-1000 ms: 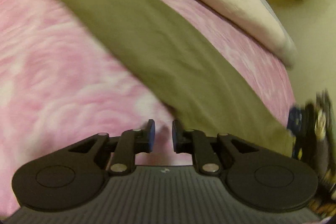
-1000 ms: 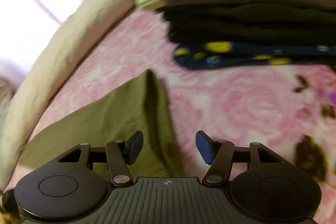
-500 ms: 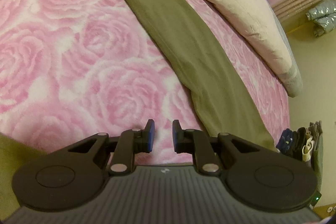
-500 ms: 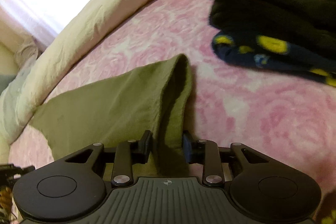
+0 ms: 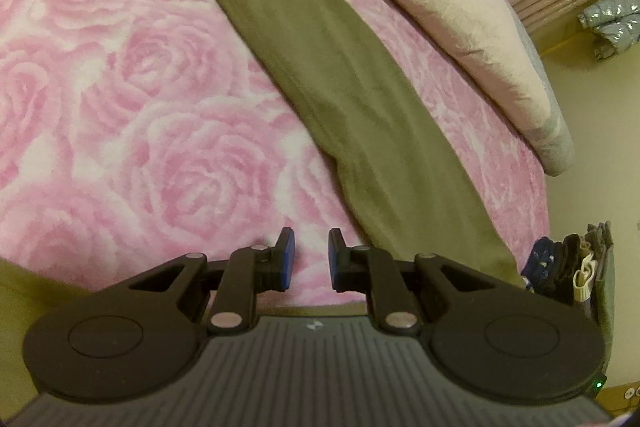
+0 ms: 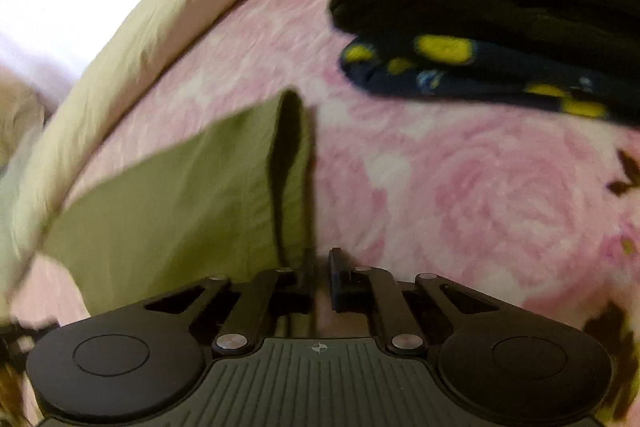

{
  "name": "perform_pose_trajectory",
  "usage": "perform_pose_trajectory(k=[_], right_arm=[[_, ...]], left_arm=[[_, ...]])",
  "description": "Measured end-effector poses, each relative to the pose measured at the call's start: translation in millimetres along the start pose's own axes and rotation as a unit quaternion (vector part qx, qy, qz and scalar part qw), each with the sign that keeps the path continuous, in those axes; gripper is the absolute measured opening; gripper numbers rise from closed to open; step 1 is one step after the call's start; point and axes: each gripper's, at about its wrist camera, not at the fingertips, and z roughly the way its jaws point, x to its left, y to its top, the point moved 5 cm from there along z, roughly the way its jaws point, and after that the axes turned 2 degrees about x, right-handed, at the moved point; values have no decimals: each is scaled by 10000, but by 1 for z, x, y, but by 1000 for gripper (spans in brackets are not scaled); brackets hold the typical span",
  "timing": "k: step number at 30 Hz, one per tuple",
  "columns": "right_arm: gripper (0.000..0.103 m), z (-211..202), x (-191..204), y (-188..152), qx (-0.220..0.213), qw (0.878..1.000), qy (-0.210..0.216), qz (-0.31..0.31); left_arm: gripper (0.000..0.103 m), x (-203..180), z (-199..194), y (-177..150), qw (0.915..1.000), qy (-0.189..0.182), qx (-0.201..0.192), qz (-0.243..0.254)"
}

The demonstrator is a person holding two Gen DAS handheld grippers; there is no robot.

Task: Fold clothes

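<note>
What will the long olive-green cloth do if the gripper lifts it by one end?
The long olive-green cloth will probably droop: its edge already buckles into a soft fold. It looks thin and light. It may drag on the fuzzy pink rose blanket rather than slide.

Left gripper (image 5: 309, 259) parted; right gripper (image 6: 318, 277) pinched (nearly closed).

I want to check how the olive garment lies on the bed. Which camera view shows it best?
The left wrist view: it is sharp and shows the olive garment as a long flat strip across the pink rose blanket. The right wrist view is blurred; it shows only a raised end of it, close to the right gripper.
</note>
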Motion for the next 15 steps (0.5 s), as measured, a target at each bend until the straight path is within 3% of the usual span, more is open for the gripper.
perform_pose_trajectory(k=[5, 9, 15], right_arm=[[9, -8, 12, 7, -65, 9966, 816, 57], [9, 19, 16, 11, 176, 9966, 803, -112], [9, 30, 15, 22, 112, 9962, 829, -225]], left_arm=[[12, 3, -2, 3, 10000, -27, -20, -59], [12, 2, -3, 1, 10000, -59, 2, -52], [12, 5, -8, -2, 10000, -63, 25, -50]])
